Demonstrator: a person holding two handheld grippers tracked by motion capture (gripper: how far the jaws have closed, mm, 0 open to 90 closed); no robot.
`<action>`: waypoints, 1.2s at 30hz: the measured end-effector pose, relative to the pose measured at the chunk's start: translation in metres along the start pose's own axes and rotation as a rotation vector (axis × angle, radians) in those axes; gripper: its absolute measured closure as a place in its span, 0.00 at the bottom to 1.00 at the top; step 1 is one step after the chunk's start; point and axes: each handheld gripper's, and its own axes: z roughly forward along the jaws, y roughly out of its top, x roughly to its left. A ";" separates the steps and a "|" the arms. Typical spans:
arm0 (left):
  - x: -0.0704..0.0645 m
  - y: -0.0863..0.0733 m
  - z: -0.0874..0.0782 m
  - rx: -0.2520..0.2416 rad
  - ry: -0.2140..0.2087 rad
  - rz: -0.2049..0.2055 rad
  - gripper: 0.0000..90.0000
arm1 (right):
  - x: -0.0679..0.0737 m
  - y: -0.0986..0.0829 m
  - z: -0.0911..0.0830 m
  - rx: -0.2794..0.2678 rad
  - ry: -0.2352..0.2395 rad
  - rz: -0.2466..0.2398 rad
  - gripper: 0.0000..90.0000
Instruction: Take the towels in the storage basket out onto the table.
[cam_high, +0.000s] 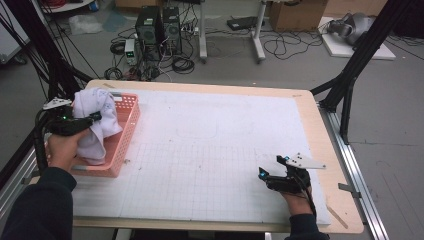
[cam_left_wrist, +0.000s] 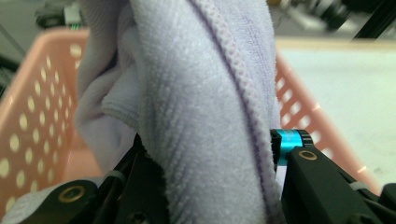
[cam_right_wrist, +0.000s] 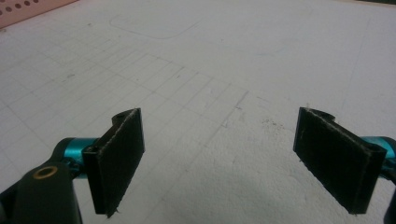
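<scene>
The left claw (cam_high: 95, 118) is clamped on a pale lilac towel (cam_high: 97, 125), holding it over the pink basket (cam_high: 127, 125). The right claw (cam_high: 272, 167) rests wide open and empty, low over the white counter (cam_high: 210, 150).

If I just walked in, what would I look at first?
Probably the white towel bunched in the left gripper, held over the pink basket at the table's left edge. Then the right gripper, open and holding nothing, low over the white gridded mat near the front right.
</scene>
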 end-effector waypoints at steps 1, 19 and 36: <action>-0.001 0.002 -0.003 -0.023 -0.014 0.000 0.75 | 0.000 0.000 0.000 0.000 -0.001 0.000 0.17; -0.051 0.043 -0.040 -0.263 -0.248 0.109 0.74 | 0.003 0.002 0.000 -0.006 0.002 -0.008 0.17; -0.157 0.045 -0.008 -0.248 -0.547 0.203 0.73 | 0.003 0.002 -0.002 -0.005 0.003 -0.003 0.17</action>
